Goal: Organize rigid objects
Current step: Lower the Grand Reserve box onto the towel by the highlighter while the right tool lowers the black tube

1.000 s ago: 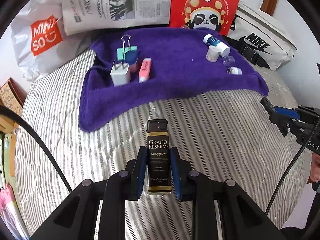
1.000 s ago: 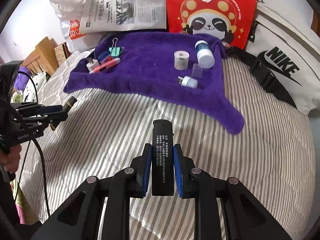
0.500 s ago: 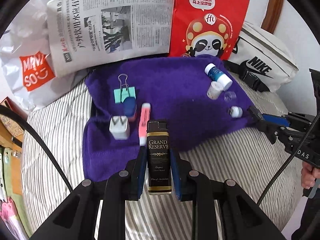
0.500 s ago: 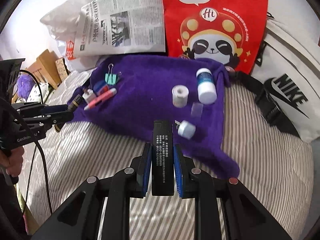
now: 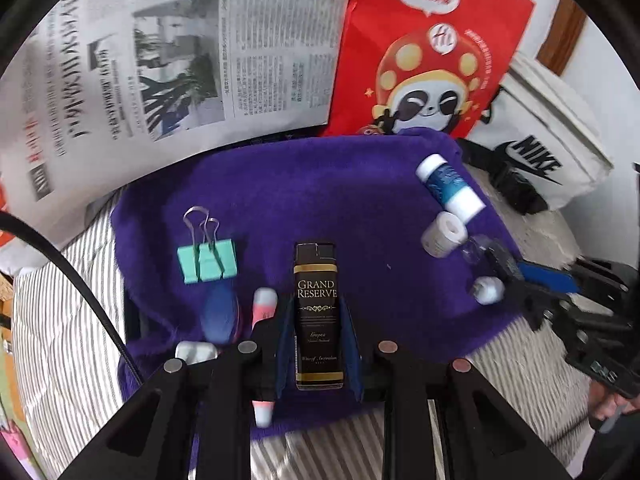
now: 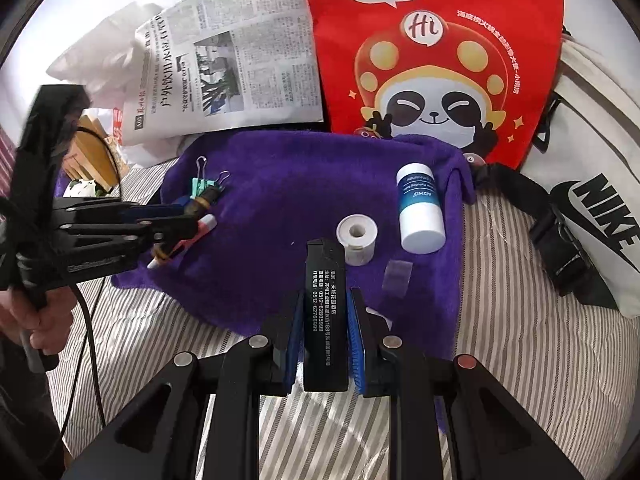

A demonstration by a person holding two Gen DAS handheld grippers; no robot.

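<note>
My left gripper point(image 5: 318, 320) is shut on a black and gold "Grand Reserve" lighter point(image 5: 318, 312), held over the left part of the purple towel point(image 5: 320, 192), beside a pink highlighter point(image 5: 264, 304), a green binder clip point(image 5: 208, 264), a blue object point(image 5: 220, 312) and a white charger point(image 5: 196, 352). My right gripper point(image 6: 324, 320) is shut on a black lighter point(image 6: 324, 312) over the towel's point(image 6: 300, 168) front edge, near a white tape roll point(image 6: 356, 240), a white and blue bottle point(image 6: 420, 208) and a clear cap point(image 6: 396, 276). The left gripper also shows in the right wrist view point(image 6: 192, 216).
A newspaper point(image 5: 160, 60), a red panda bag point(image 6: 432, 60) and a white Nike bag point(image 6: 592, 208) stand behind the towel. The towel lies on a striped bedspread point(image 6: 500, 340). A small white cap point(image 5: 486, 290) lies by the right gripper's tip in the left wrist view.
Both grippers have moved forward over the towel with their lighters still held. The left one now hangs right beside the highlighter group; the right one has neared the tape roll.
</note>
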